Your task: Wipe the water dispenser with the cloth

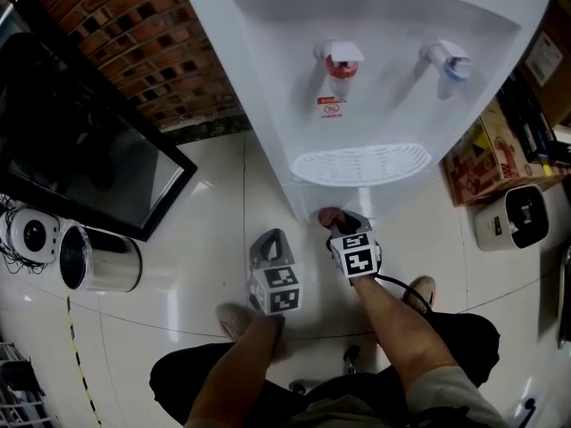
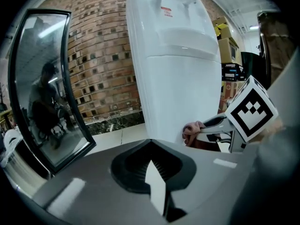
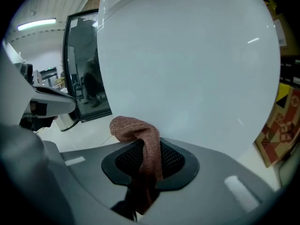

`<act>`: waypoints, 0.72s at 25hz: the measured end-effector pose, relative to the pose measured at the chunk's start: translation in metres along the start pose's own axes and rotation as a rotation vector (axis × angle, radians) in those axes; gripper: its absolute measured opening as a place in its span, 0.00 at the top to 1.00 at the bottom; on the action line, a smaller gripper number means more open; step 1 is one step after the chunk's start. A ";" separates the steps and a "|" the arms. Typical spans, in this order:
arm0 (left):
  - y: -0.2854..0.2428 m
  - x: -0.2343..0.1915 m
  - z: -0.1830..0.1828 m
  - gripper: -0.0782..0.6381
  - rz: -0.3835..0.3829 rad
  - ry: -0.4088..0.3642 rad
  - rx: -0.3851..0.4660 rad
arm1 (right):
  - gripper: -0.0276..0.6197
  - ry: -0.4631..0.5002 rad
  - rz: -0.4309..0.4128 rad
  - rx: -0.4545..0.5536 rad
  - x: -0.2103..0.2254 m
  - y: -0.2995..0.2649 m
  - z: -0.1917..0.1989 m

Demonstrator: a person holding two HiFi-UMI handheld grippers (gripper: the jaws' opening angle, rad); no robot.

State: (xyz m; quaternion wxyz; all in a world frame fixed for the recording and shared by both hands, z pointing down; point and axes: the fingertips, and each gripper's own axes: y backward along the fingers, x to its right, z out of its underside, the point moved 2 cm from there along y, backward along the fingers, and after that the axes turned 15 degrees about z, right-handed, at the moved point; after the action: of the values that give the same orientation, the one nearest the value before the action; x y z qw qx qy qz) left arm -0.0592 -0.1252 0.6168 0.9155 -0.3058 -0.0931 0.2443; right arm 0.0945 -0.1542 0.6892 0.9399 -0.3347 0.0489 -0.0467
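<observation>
We see the right tongs clamped on a pinkish-brown cloth. The jaws are partly apart with the cloth bunched between them, a wad sticking out past the tips. The cloth sits low on the front of the white water dispenser, at 6 o'clock below the drip tray in the head view. From the left gripper view the cloth looks to be touching the dispenser's lower panel. In the right gripper view the white panel fills most of the frame behind the cloth.

The left tongs are closed with nothing between the jaws. They hang above the floor at 8 o'clock from the right tongs, near the dispenser but clear of it.

The red tap and the blue tap sit at 12 o'clock above the tray. A dark glass-door cabinet stands at 9 o'clock from the dispenser, against a brick wall. A metal bin is at 6 o'clock from the cabinet. A cardboard box is at 3 o'clock from the tray.
</observation>
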 end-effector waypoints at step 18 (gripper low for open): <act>-0.040 0.080 -0.013 0.89 0.145 -0.071 -0.017 | 0.81 -0.167 0.238 -0.052 0.132 0.012 0.028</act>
State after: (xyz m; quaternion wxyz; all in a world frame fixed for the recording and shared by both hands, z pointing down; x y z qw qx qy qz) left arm 0.0294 -0.1198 0.6326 0.8890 -0.3105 -0.1053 0.3197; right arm 0.2299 -0.1436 0.6955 0.9306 -0.3535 0.0113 0.0945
